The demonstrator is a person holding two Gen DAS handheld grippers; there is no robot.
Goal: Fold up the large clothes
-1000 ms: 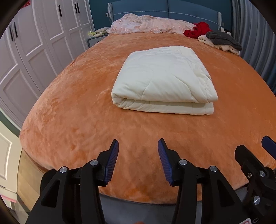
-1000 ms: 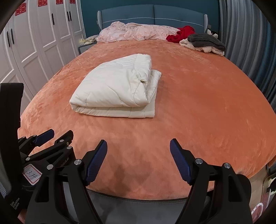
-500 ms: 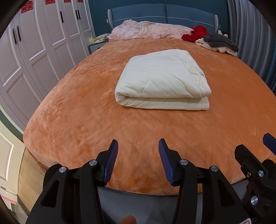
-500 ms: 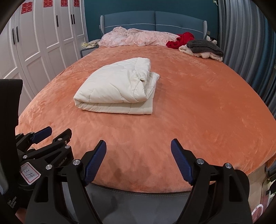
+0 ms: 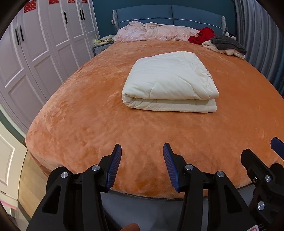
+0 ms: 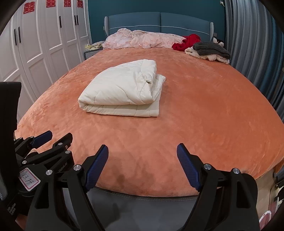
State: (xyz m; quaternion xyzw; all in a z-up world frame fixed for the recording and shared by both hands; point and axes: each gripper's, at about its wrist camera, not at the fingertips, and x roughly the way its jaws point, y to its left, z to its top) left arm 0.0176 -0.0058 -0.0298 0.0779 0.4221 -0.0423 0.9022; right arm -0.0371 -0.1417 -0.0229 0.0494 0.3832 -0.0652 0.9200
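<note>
A cream quilted comforter (image 5: 170, 81) lies folded into a thick rectangle in the middle of the orange bed (image 5: 88, 113); it also shows in the right wrist view (image 6: 124, 90). My left gripper (image 5: 142, 151) is open and empty above the bed's foot edge, well short of the comforter. My right gripper (image 6: 142, 151) is open wider and empty, also at the foot edge. The left gripper (image 6: 53, 137) shows at the left of the right wrist view, and the right gripper's finger (image 5: 276, 144) at the right edge of the left wrist view.
A pink crumpled blanket (image 5: 156, 32), a red garment (image 5: 202, 36) and a grey and cream clothes pile (image 5: 227, 46) lie at the blue headboard (image 5: 168, 14). White wardrobe doors (image 5: 35, 53) line the left; grey curtains (image 6: 252, 44) hang at the right.
Both grippers have drawn back and dropped toward the foot of the bed, so the comforter looks farther away. Both stay open and empty.
</note>
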